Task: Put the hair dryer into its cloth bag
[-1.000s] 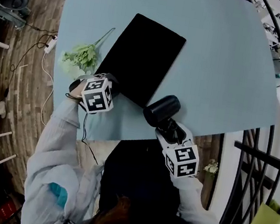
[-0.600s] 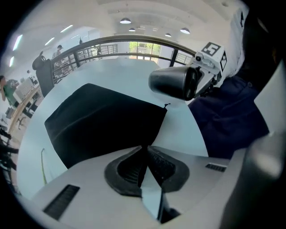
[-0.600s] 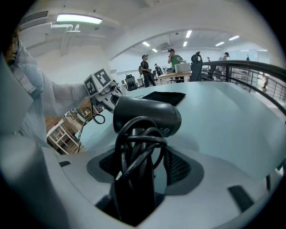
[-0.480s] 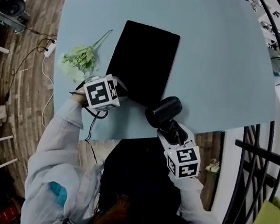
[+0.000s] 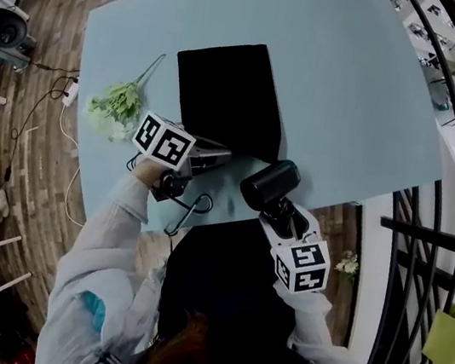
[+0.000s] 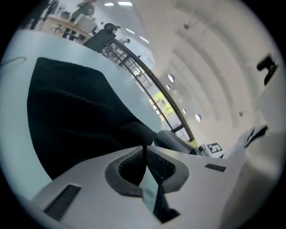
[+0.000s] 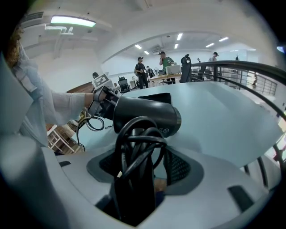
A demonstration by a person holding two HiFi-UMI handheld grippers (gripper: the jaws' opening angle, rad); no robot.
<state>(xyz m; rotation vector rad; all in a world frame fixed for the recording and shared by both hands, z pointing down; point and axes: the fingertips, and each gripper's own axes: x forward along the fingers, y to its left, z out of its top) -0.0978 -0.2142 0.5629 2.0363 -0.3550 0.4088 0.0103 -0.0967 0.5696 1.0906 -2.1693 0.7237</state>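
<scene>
Wooden floor [image 5: 57,10] runs along the table's left side, and a dark curved railing [image 5: 423,253] runs past its right side. In the right gripper view, people stand by desks far behind the table's far edge.

The pale blue table [image 5: 354,94] fills most of the head view. A black cloth bag [image 5: 229,95] lies flat on it, left of the middle, with its long sides running from the far edge towards the near edge.

The black hair dryer [image 5: 269,184] is outside the bag. It is held over the table's near edge, just beside the bag's near right corner. In the right gripper view the hair dryer [image 7: 145,115] has its barrel lying crosswise, with its cord [image 7: 136,143] bunched in loops against the handle.

The right gripper [image 5: 280,216] is clamped on that handle and cord. Its jaws stand partway apart around them [image 7: 138,167].

The left gripper [image 5: 219,156] is at the bag's near edge. Its jaws have just been closing and are now nearly together [image 6: 144,154]. A thin fold of the bag's black cloth [image 6: 76,116] is pinched between them, and the cloth rises from the table to the pads.

A green leafy sprig [image 5: 119,104] lies near the table's left edge, apart from the bag. A black cable [image 5: 191,208] loops below the left hand at the table's near edge.
</scene>
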